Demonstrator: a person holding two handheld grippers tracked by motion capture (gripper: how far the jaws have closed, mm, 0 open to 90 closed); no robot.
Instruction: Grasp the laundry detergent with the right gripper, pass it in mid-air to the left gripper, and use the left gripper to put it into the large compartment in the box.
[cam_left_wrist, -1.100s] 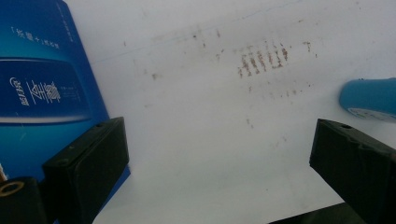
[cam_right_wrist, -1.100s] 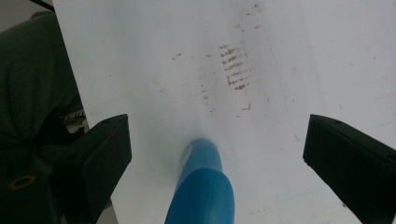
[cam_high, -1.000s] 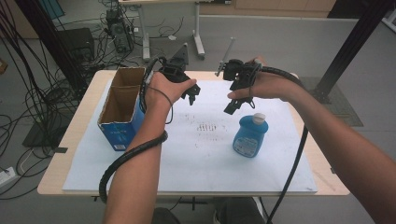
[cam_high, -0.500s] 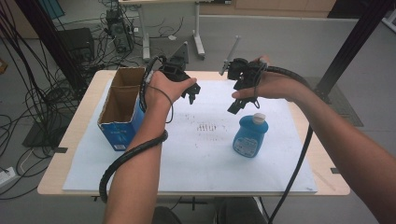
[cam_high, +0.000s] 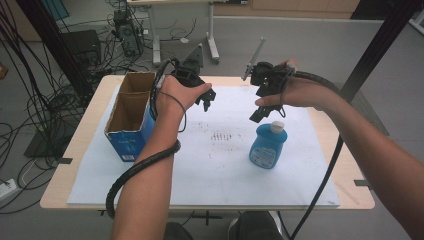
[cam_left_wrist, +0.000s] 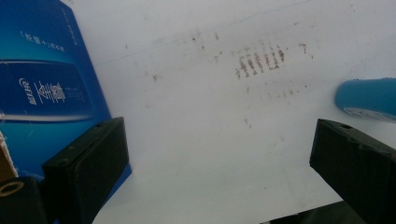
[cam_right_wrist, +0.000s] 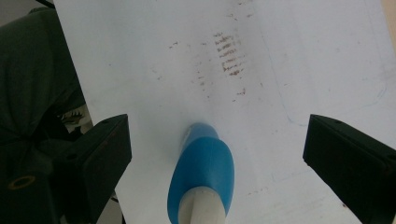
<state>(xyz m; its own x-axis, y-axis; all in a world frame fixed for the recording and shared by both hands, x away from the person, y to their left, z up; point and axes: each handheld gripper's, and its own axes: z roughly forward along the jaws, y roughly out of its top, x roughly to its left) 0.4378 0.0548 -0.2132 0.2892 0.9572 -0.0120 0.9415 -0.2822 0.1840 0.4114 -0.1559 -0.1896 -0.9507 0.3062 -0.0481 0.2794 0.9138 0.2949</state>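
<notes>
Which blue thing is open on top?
The blue box at the table's left: its top is open and looks empty. The blue bottle has a white cap on.

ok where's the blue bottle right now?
The blue bottle stands upright on the white sheet, right of centre in the high view. It sits directly beneath the open right gripper, across the sheet from the blue box.

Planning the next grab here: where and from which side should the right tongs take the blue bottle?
Probably from above, closing on the blue bottle's upper body just below its white cap. It stands upright, and the open right tongs already straddle it from overhead.
</notes>
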